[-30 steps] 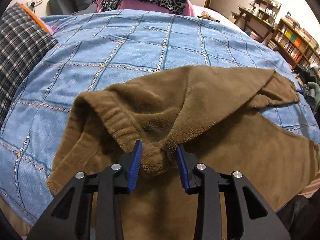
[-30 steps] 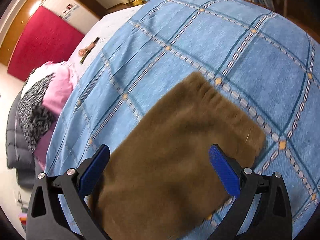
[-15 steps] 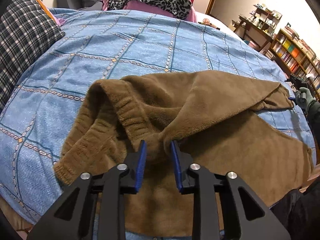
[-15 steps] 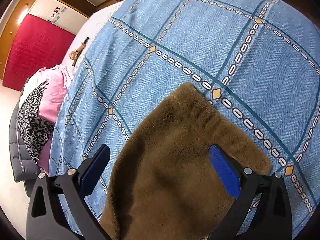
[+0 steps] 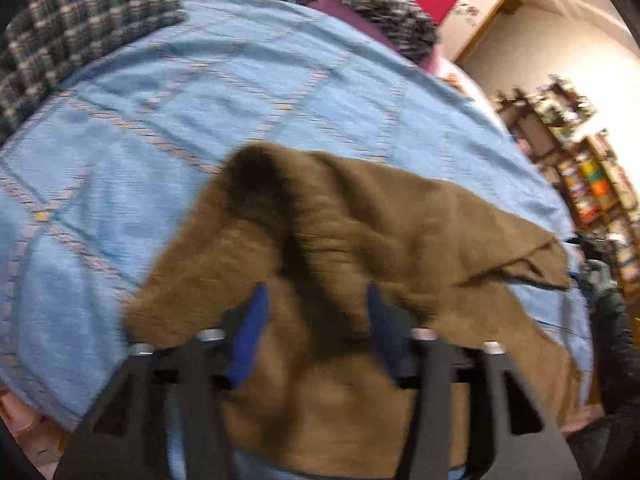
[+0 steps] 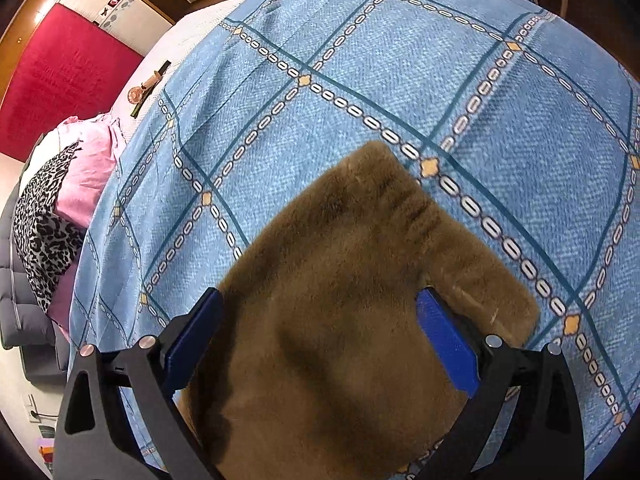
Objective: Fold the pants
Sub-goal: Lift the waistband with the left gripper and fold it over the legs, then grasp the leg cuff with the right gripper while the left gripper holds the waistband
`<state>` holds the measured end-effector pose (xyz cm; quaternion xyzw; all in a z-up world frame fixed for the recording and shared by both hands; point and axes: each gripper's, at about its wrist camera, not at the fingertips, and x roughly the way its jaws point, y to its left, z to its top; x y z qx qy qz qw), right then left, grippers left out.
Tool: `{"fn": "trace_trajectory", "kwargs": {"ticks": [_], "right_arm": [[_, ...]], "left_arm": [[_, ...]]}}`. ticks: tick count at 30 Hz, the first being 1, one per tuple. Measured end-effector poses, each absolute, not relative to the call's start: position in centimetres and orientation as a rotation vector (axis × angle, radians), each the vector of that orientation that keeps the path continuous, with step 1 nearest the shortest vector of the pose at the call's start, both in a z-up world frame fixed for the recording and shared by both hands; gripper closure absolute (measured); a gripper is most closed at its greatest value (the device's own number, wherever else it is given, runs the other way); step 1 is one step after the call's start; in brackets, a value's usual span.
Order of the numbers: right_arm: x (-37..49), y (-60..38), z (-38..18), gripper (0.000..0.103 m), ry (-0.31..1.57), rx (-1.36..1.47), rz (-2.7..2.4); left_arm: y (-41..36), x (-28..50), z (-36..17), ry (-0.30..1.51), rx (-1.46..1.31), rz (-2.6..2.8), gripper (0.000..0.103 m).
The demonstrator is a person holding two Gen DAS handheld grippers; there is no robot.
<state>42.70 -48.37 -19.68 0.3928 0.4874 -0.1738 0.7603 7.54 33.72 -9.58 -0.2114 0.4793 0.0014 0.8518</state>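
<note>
Brown fleece pants (image 5: 360, 240) lie on a blue patterned bedspread (image 5: 200, 92), folded lengthwise with one leg over the other. My left gripper (image 5: 316, 312) is open at the waistband end, its blue pads on either side of a fabric fold; this view is blurred. My right gripper (image 6: 320, 320) is open over the leg cuffs (image 6: 360, 240), its pads straddling the upper cuff. The right gripper and its gloved hand also show at the far right of the left wrist view (image 5: 596, 276).
A plaid pillow (image 5: 60, 40) lies at the bed's far left. Leopard-print and pink pillows (image 6: 60, 200) sit at the head of the bed, by a red headboard (image 6: 60, 80). Bookshelves (image 5: 592, 184) stand beyond the bed's right side.
My left gripper has opened and let go of the waistband fold, and its view has swung. My right gripper stayed open and moved closer over the cuffs.
</note>
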Motion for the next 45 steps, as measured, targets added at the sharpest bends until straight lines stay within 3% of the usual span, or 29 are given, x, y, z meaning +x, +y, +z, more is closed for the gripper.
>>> {"fn": "trace_trajectory", "kwargs": {"ticks": [7,13,16,21,22,24,25,26,32,45], "right_arm": [[41.9,-47.6,-19.6,0.004,1.05,0.802,-0.359],[41.8,-47.2,-19.9,0.004,1.039,0.774,-0.352],[41.8,-47.1,-19.9,0.004,1.031,0.768,-0.349],[41.4,-47.2,-19.9,0.004,1.009,0.781,-0.33],[41.3,-47.2,-19.9,0.004,1.008,0.781,-0.325],[41.1,-47.2,-19.8,0.004,1.007,0.778,-0.314],[41.0,-47.2,-19.8,0.004,1.006,0.779,-0.31],[40.9,-47.3,-19.8,0.004,1.006,0.781,-0.308],[40.6,-47.5,-19.6,0.004,0.995,0.807,-0.295],[36.9,-48.6,-17.0,0.004,0.944,0.942,-0.229]], "left_arm": [[30.3,7.9,-10.2,1.045,-0.638,-0.121,0.027],[28.9,8.0,-10.3,1.046,-0.861,-0.154,0.026],[28.5,8.8,-10.2,1.013,-0.912,-0.108,0.012],[28.7,11.1,-12.8,1.012,-1.05,0.046,0.011],[28.6,11.6,-13.5,1.021,-1.075,0.092,0.016],[28.4,12.3,-13.9,1.033,-1.084,0.142,0.043],[28.2,12.6,-14.2,1.043,-1.097,0.163,0.071],[28.1,12.9,-14.2,1.048,-1.107,0.164,0.08],[28.6,12.8,-12.0,1.018,-1.057,0.188,0.088],[29.0,10.1,-2.2,0.842,-0.785,0.095,0.089]]}}
